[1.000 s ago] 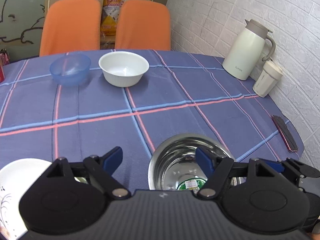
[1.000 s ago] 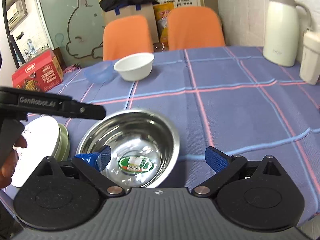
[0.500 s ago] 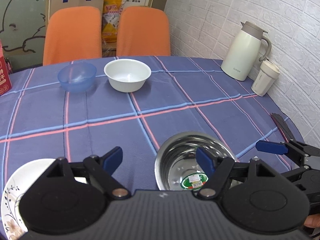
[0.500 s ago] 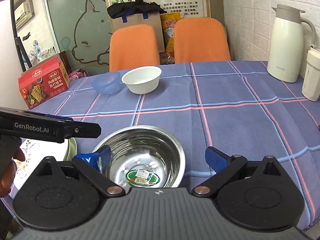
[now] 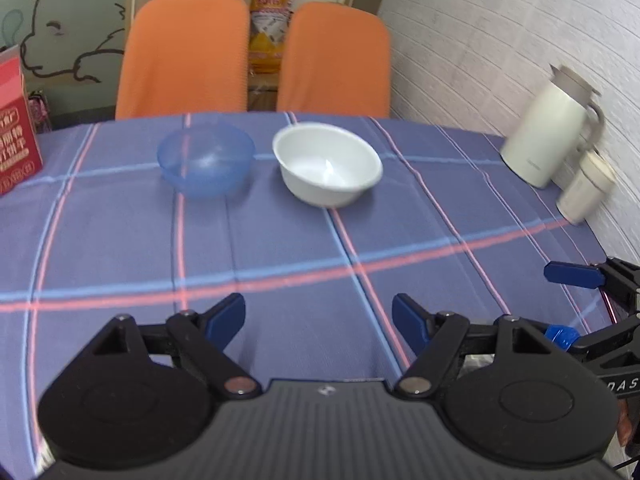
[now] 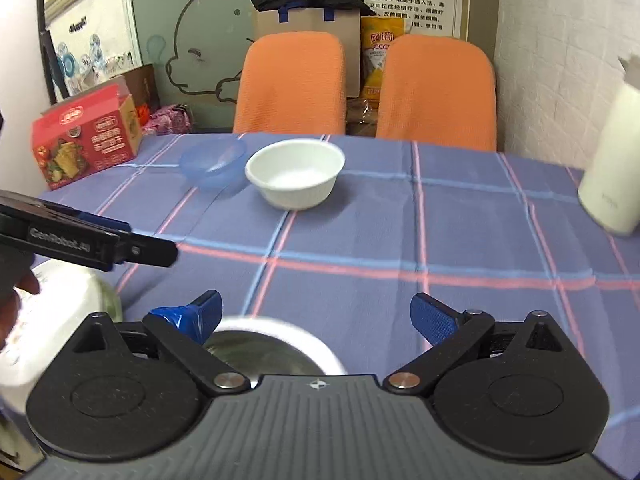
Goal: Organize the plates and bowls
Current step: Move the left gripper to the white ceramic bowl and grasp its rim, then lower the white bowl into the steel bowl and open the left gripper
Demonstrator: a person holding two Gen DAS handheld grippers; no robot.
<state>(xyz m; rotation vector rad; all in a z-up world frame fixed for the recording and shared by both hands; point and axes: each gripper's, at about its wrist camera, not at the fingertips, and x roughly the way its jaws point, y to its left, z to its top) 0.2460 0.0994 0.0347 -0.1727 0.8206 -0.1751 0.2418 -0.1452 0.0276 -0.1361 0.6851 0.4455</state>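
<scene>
Bowls: three – blue bowl (image 6: 213,162), white bowl (image 6: 295,172), steel bowl (image 6: 272,346). Two orange chairs (image 6: 294,84). Plaid tablecloth (image 6: 400,248). Left gripper (image 5: 319,320), right gripper (image 6: 316,316): both spread, empty.

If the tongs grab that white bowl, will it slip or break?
The white bowl looks glossy, so it may slip. It looks like ceramic, so a drop could chip it. Its base is narrower than its rim, so pushing the rim might tip it.

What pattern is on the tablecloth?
Blue tablecloth with a pink and light-blue plaid grid; right wrist view shows it best.
</scene>
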